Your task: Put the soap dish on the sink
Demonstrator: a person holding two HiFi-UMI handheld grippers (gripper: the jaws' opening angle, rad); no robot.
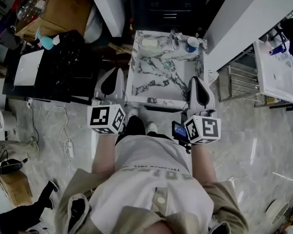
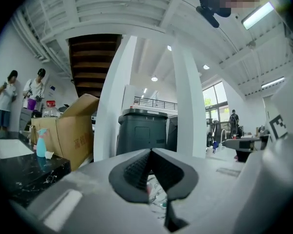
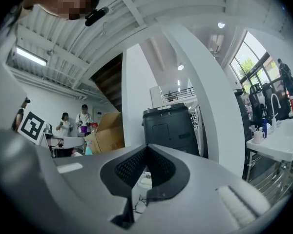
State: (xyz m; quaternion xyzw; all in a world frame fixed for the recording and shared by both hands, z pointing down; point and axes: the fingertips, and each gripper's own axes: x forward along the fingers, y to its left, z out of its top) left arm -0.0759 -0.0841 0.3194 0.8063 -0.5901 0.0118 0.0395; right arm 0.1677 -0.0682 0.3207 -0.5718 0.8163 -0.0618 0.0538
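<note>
In the head view a marbled sink [image 1: 136, 84] stands in front of me. A pale soap dish [image 1: 150, 44] with a bar of soap rests on its far left corner. The left gripper [image 1: 114, 74] hovers by the sink's left near rim, and the right gripper [image 1: 197, 80] is over its right near rim. Both point level toward the far side, well short of the dish. In the left gripper view the left gripper [image 2: 150, 153] has its jaws closed together with nothing between them. The right gripper [image 3: 146, 148] looks the same in its own view, shut and empty.
A faucet [image 1: 175, 39] and a blue cup [image 1: 191, 44] sit at the sink's far right. A black counter [image 1: 53, 67] with a spray bottle [image 1: 46, 42] and a cardboard box [image 1: 63, 9] lies left. A dark bin [image 2: 142, 130] and white pillars stand ahead. A white table [image 1: 278, 72] is right.
</note>
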